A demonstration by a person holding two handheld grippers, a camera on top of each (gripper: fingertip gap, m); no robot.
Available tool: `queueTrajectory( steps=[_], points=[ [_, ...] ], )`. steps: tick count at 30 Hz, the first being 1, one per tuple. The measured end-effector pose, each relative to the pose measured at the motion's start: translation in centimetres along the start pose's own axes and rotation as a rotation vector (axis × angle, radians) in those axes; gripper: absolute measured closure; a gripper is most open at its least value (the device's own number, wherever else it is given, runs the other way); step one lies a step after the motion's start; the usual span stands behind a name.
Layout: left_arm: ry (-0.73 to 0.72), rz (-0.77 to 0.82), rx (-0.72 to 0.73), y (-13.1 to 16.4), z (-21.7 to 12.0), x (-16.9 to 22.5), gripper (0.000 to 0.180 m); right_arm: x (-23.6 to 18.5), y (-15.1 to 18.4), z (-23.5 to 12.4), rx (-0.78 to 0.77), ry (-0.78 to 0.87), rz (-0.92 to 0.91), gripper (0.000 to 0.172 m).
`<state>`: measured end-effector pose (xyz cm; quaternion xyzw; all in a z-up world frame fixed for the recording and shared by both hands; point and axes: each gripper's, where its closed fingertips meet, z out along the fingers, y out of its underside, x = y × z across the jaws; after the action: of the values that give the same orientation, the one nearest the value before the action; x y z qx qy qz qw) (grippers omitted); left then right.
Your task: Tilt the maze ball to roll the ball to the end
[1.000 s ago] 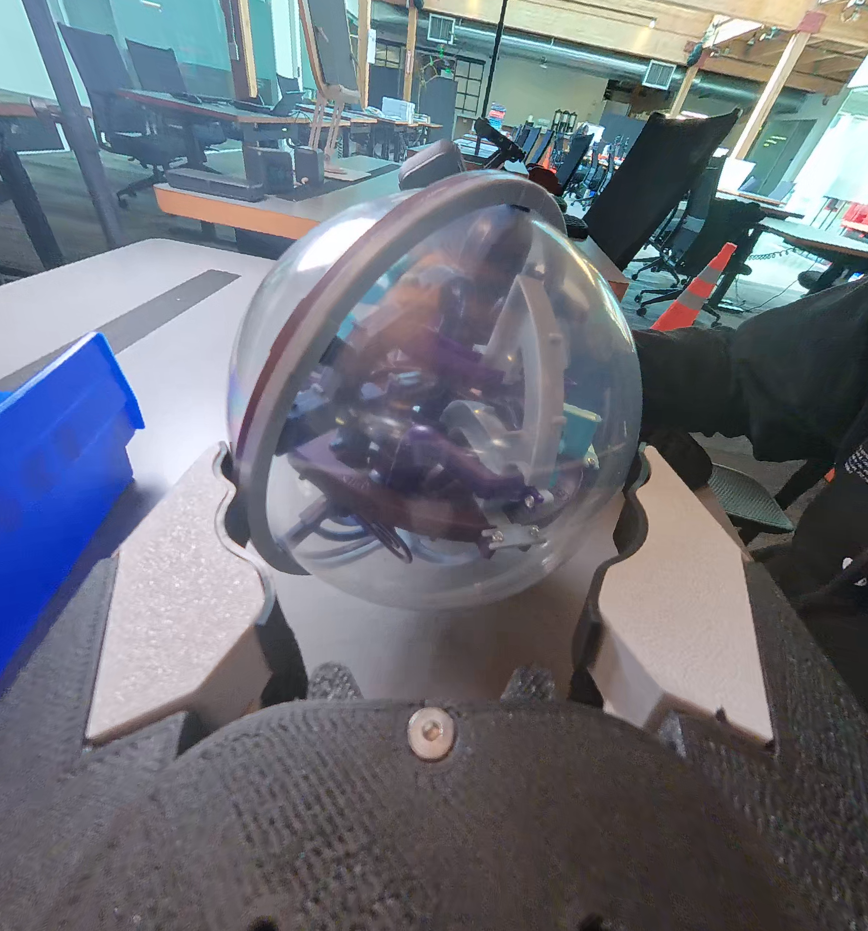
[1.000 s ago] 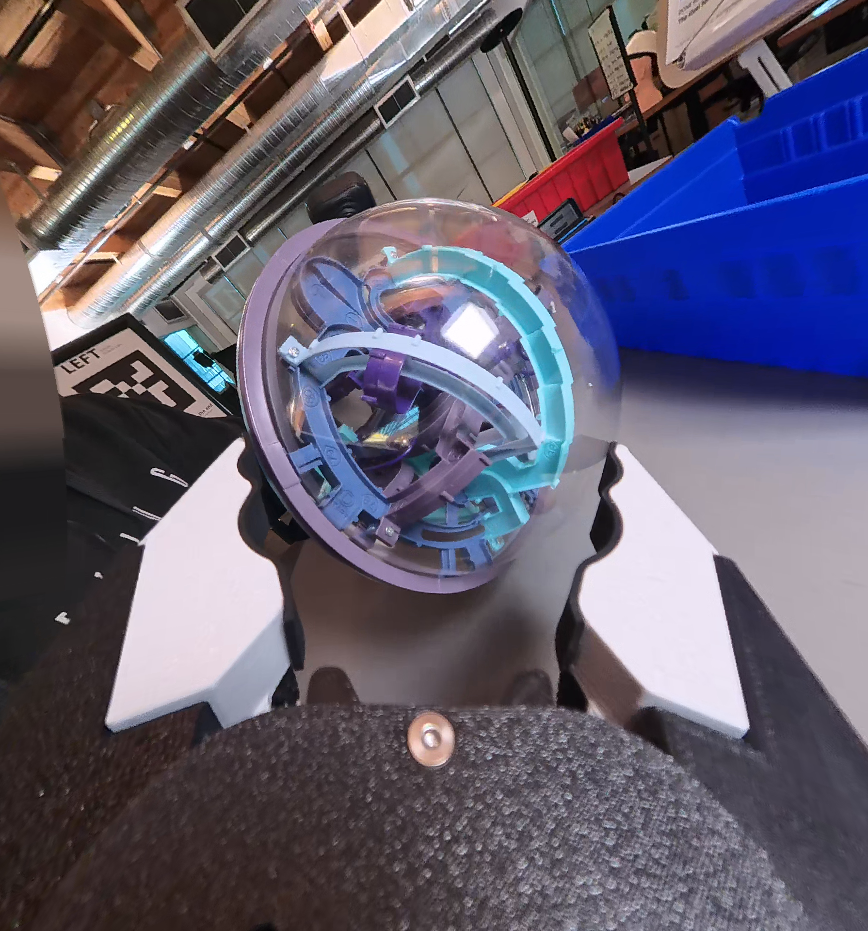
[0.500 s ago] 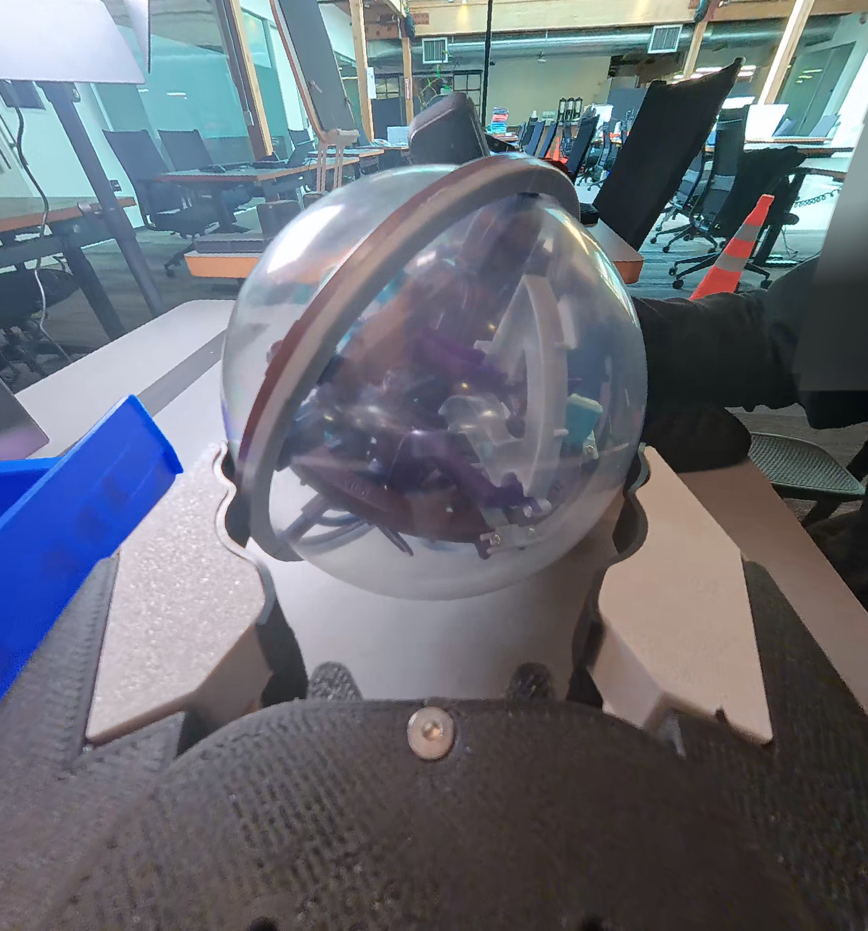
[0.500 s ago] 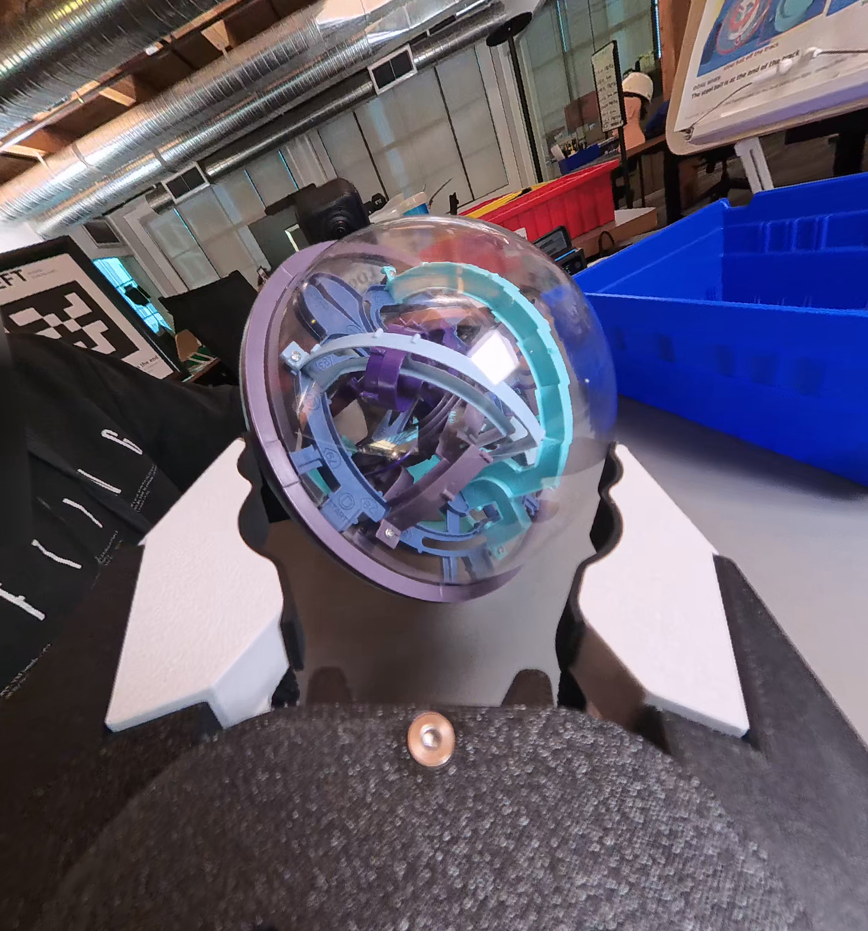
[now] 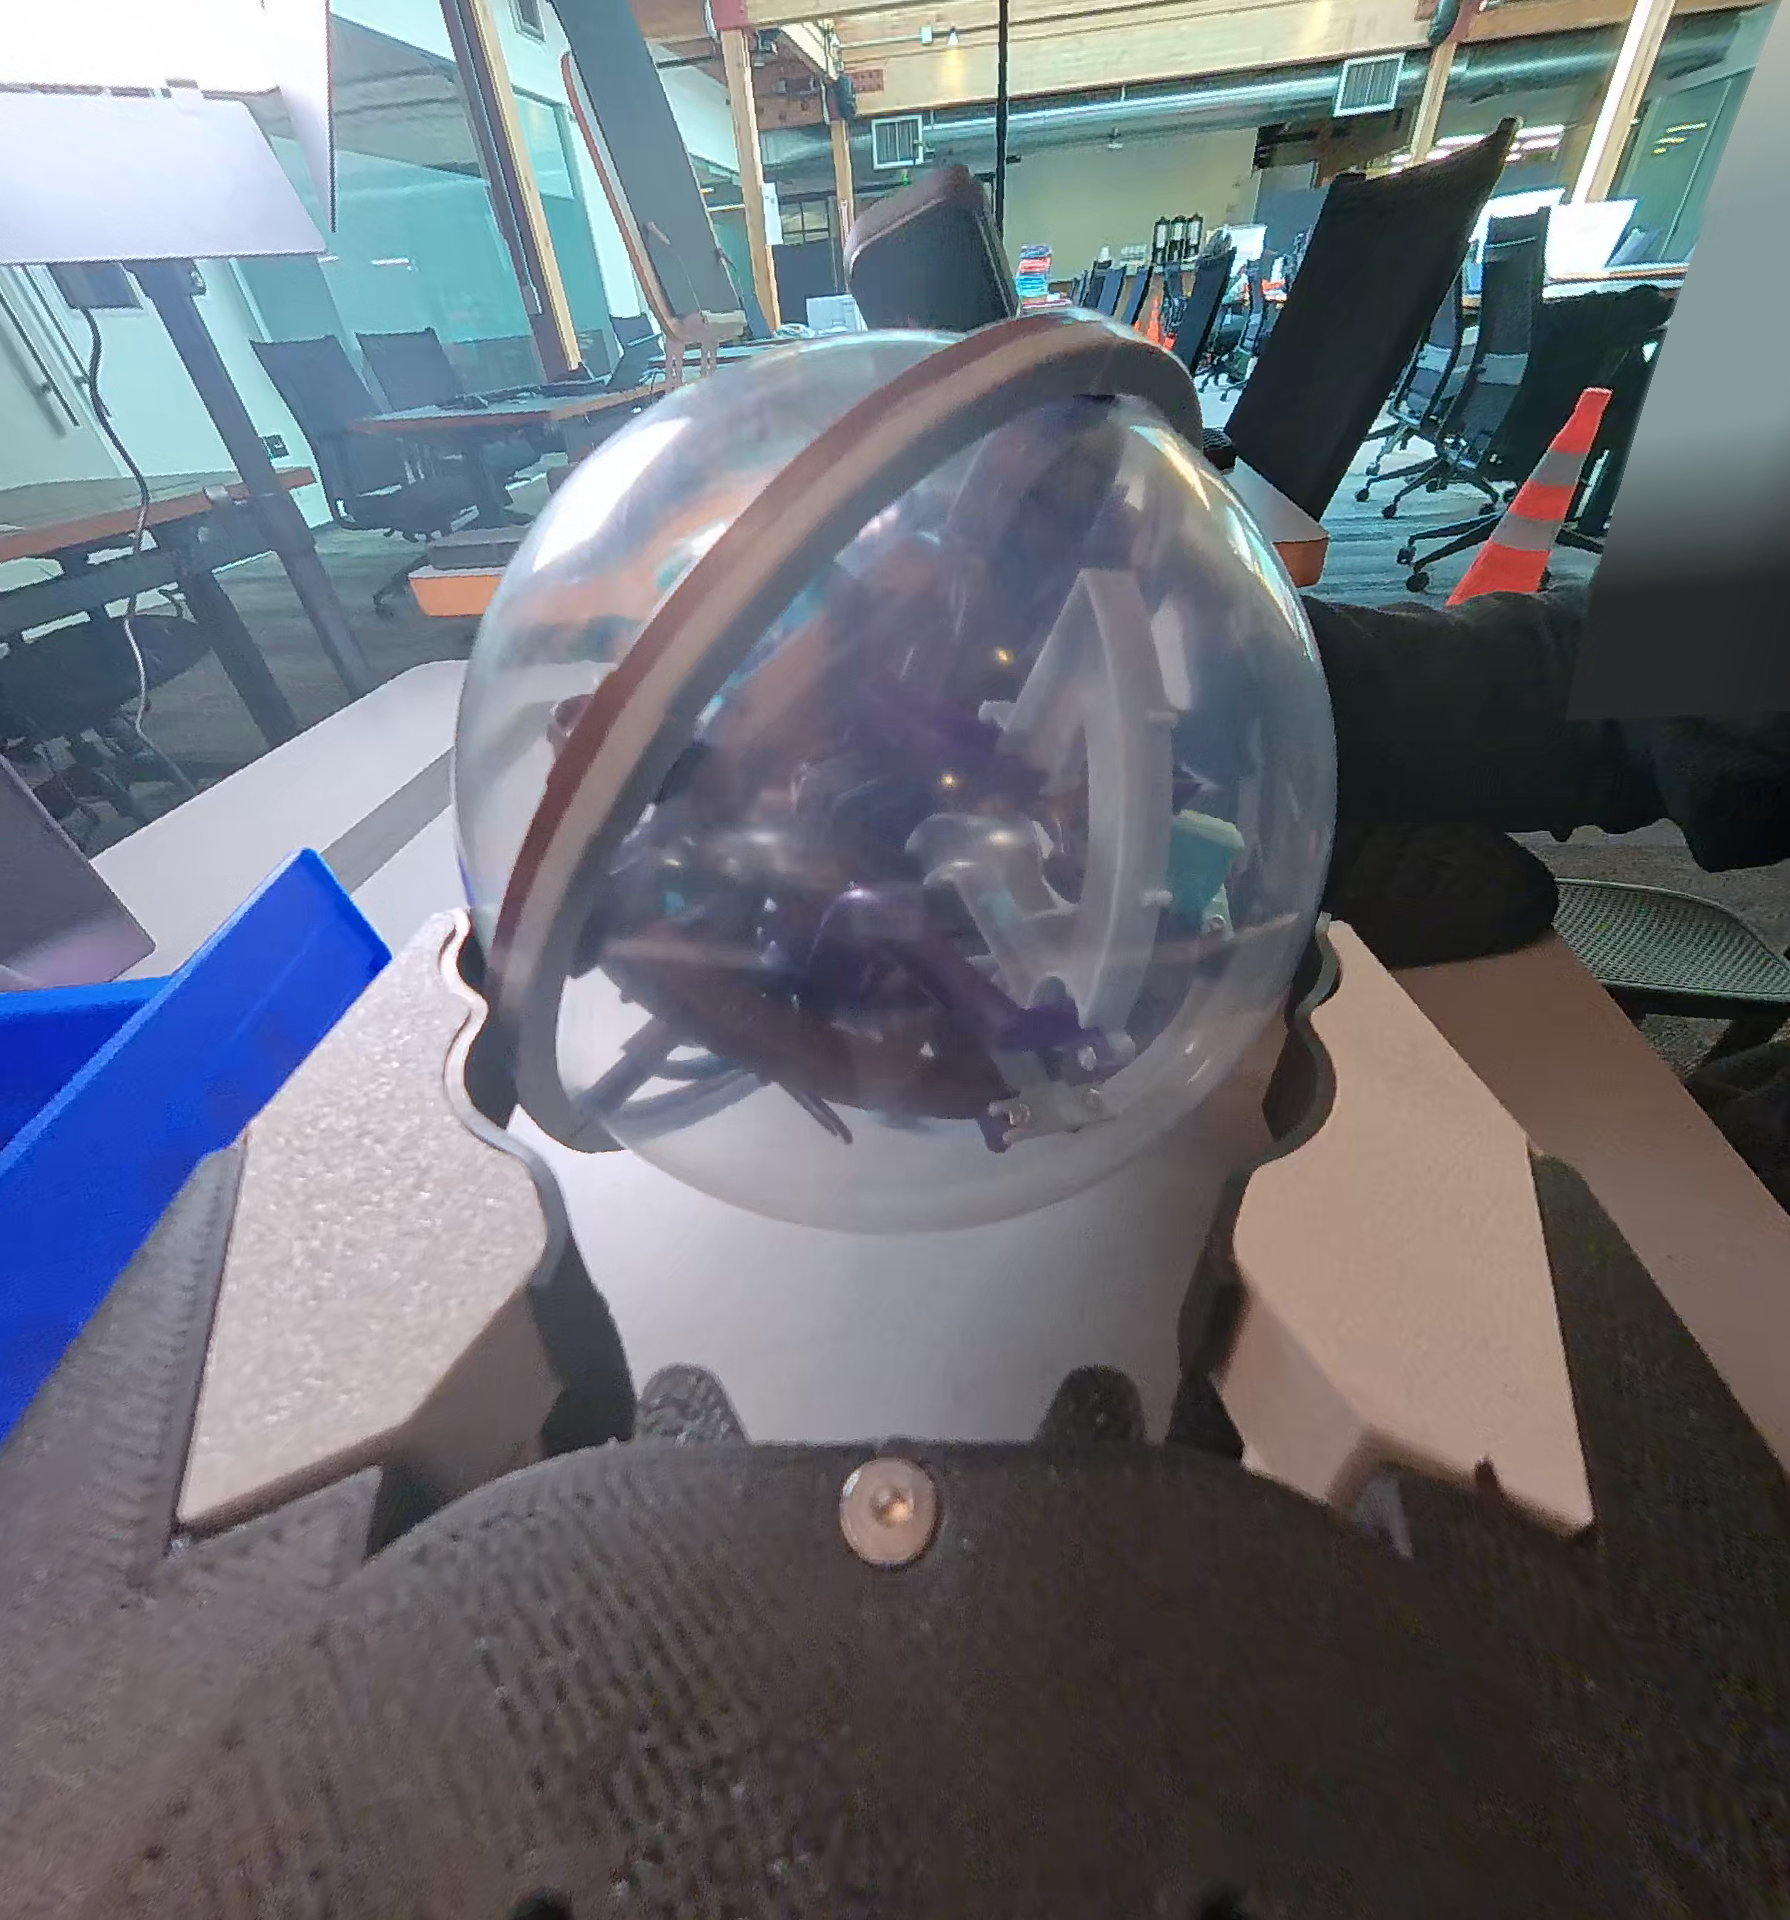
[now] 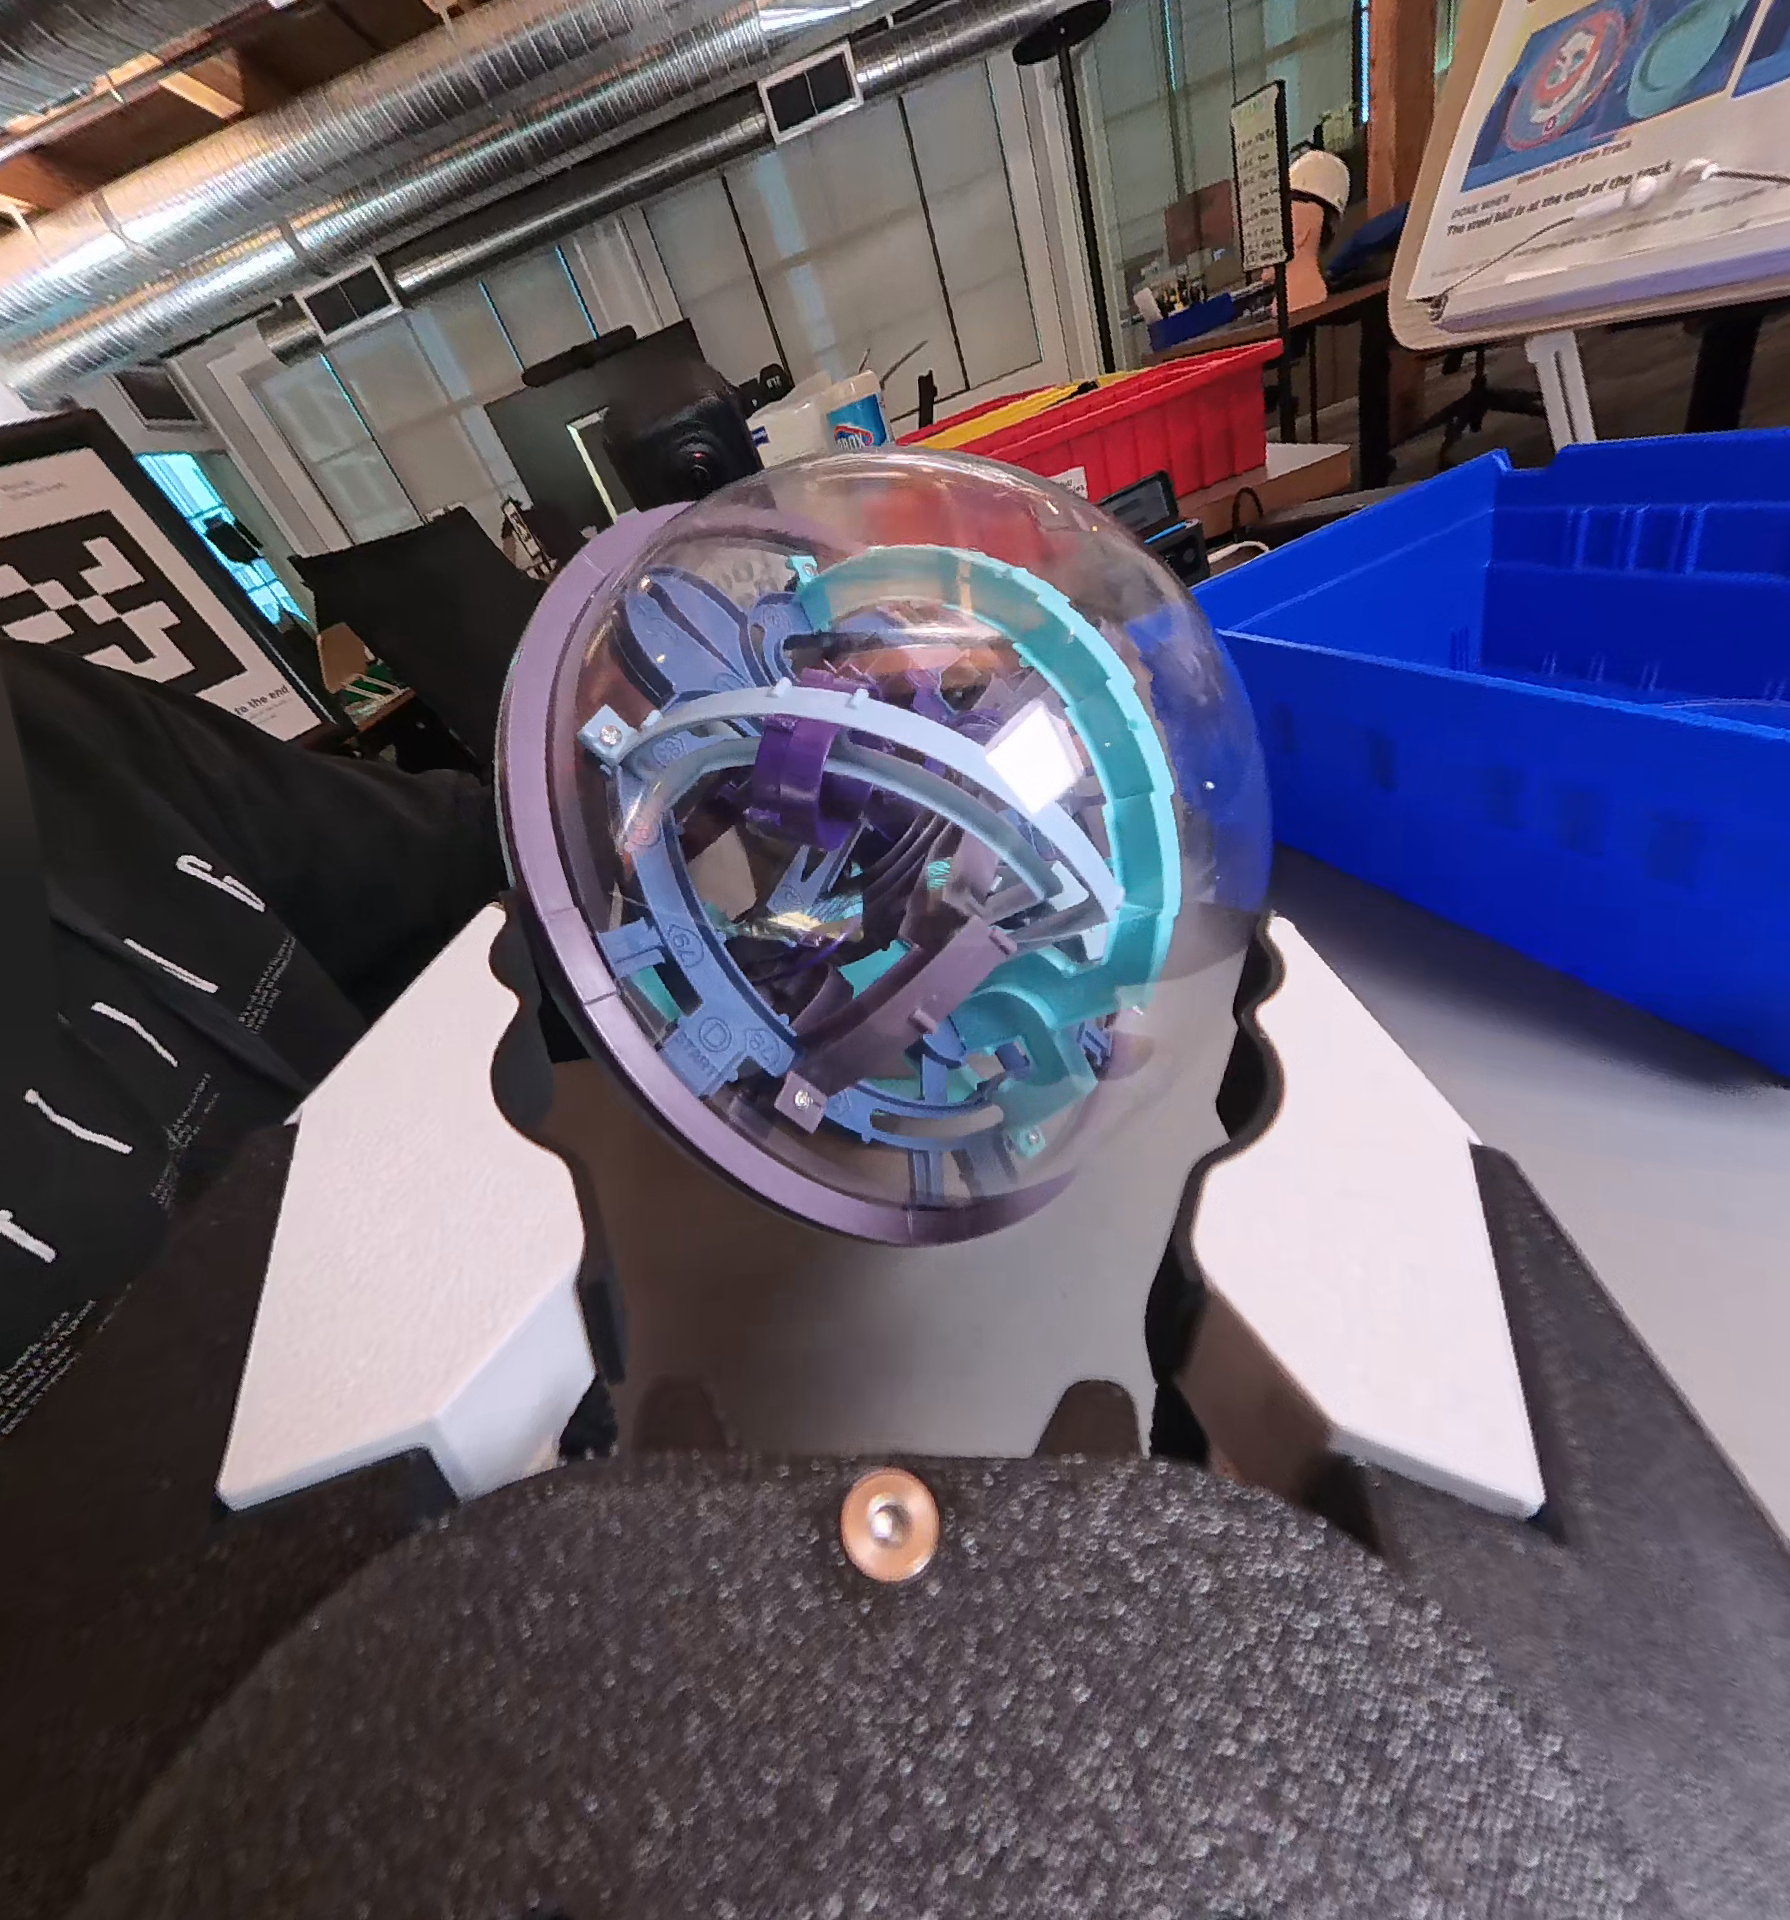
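The clear plastic maze ball [image 5: 901, 769], with its purple equator band and tangle of grey, teal, blue and purple tracks inside, sits raised above the pale grey table [image 6: 1493, 1195] between your two grippers. In your right wrist view the same sphere [image 6: 880, 842] is tilted, so its purple rim runs from the upper left down to the lower right, with a teal arc on the right and a grey arch across the middle. In your left wrist view the band slants from the lower left up to the top right, and the inside is dark and rather blurred. You cannot pick out the small rolling ball among the tracks in either view.

Your left gripper [image 5: 896, 997] points almost level along the table, with the blue plastic bin [image 5: 122, 1060] at its left edge. Your right gripper [image 6: 886, 997] comes from the opposite side, angled a little upward, with your black sleeve [image 6: 195, 831] to its left and the blue bin [image 6: 1597, 790] to its right.

Both sets of jaws are spread very wide and clamped on the sphere. The dark scalloped pads [image 5: 480, 1029] of your left gripper press the shell low on both flanks. The right gripper's pads [image 6: 1249, 1018] touch the dome on one side and the purple rim on the other.
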<state>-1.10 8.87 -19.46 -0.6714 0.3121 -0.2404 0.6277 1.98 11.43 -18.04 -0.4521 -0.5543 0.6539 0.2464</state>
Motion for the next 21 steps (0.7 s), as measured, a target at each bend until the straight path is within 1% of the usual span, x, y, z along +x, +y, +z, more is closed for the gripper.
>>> queueTrajectory(
  steps=[4, 9, 13, 15, 18, 19, 21],
  points=[
    [0.002, -0.014, -0.009, 0.2, 0.0, 0.0, 0.034, 0.1, 0.1, 0.0, -0.009, 0.006, 0.011, 0.041],
    [0.015, -0.052, -0.052, 1.7, 0.1, -0.2, 0.034, 0.6, 0.8, 0.2, -0.052, 0.043, 0.034, 0.041],
    [0.016, -0.100, -0.127, 3.7, 0.2, -0.3, 0.035, 1.5, 1.8, 0.3, -0.099, 0.081, 0.077, 0.042],
    [0.013, -0.135, -0.203, 5.3, 0.4, -0.4, 0.036, 2.1, 2.3, 0.3, -0.123, 0.109, 0.100, 0.042],
    [-0.007, -0.144, -0.286, 7.0, 0.5, -0.5, 0.040, 2.9, 3.0, 0.2, -0.172, 0.164, 0.109, 0.043],
    [-0.012, -0.151, -0.299, 7.3, 0.5, -0.5, 0.042, 3.1, 3.1, 0.1, -0.185, 0.183, 0.114, 0.044],
    [-0.010, -0.189, -0.268, 6.8, 0.3, -0.7, 0.046, 3.3, 2.9, 0.1, -0.202, 0.211, 0.127, 0.046]
  ],
)
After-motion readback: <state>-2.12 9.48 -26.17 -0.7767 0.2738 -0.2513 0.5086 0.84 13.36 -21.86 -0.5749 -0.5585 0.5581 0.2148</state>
